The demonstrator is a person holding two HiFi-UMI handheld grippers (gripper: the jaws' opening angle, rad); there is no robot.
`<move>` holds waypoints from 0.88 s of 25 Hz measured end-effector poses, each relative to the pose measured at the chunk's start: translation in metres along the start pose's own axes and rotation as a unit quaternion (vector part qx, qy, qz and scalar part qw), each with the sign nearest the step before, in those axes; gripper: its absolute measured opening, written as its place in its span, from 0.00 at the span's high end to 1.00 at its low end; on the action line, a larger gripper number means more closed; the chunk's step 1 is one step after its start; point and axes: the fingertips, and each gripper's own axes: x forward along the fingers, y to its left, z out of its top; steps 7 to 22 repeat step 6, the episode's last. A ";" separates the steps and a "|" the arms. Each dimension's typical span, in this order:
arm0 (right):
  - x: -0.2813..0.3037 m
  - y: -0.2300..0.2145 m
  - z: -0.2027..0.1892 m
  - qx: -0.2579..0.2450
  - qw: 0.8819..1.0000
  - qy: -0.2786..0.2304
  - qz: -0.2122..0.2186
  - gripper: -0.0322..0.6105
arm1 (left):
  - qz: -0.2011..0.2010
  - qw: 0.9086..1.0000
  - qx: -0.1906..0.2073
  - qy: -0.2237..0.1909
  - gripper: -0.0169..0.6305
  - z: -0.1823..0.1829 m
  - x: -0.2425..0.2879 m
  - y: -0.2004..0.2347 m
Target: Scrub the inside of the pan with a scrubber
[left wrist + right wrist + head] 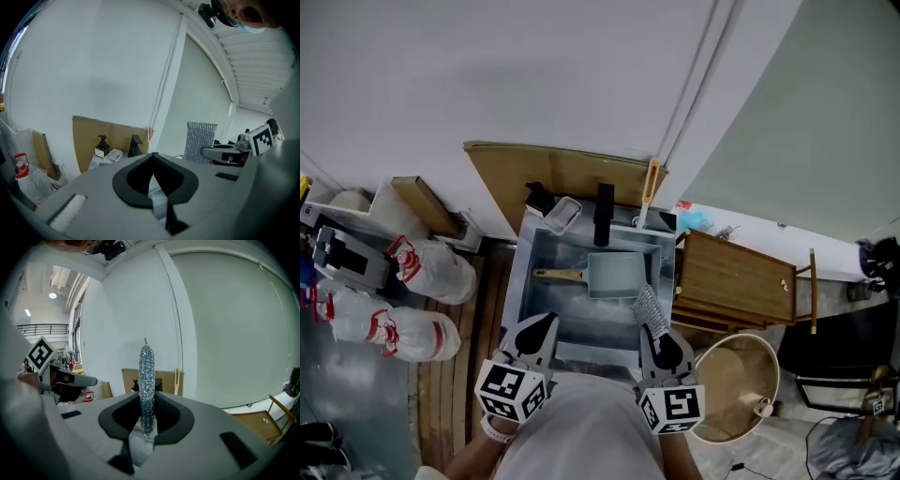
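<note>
Over the sink (523, 281) edge, R gripper (146, 426) clamps mesh scrubber (146, 376); L gripper (153, 164) closed, empty; pan (615, 276) inside.

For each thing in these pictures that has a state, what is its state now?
Left gripper: shut, holding nothing.
Right gripper: shut on the scrubber.
Scrubber: gripped at its lower end, sticking out past the jaws, not touching the pan.
Pan: in the sink, open side up, wooden handle pointing left, untouched.

The left gripper (542, 324) has its jaws together and empty; the right gripper (655, 334), beside it, clamps the scrubber (648, 306).
</note>
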 end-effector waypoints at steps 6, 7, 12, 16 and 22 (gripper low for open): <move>0.002 0.003 -0.002 0.003 1.000 0.004 0.010 0.86 | 0.003 1.000 -0.002 0.004 0.97 0.000 0.002 0.002; 0.002 0.003 -0.002 0.003 1.000 0.004 0.010 0.86 | 0.003 1.000 -0.002 0.004 0.97 0.000 0.002 0.002; 0.002 0.003 -0.002 0.003 1.000 0.004 0.010 0.86 | 0.003 1.000 -0.002 0.004 0.97 0.000 0.002 0.002; 0.002 0.003 -0.002 0.003 1.000 0.004 0.010 0.86 | 0.003 1.000 -0.002 0.004 0.97 0.000 0.002 0.002; 0.002 0.003 -0.002 0.003 1.000 0.004 0.010 0.86 | 0.003 1.000 -0.002 0.004 0.97 0.000 0.002 0.002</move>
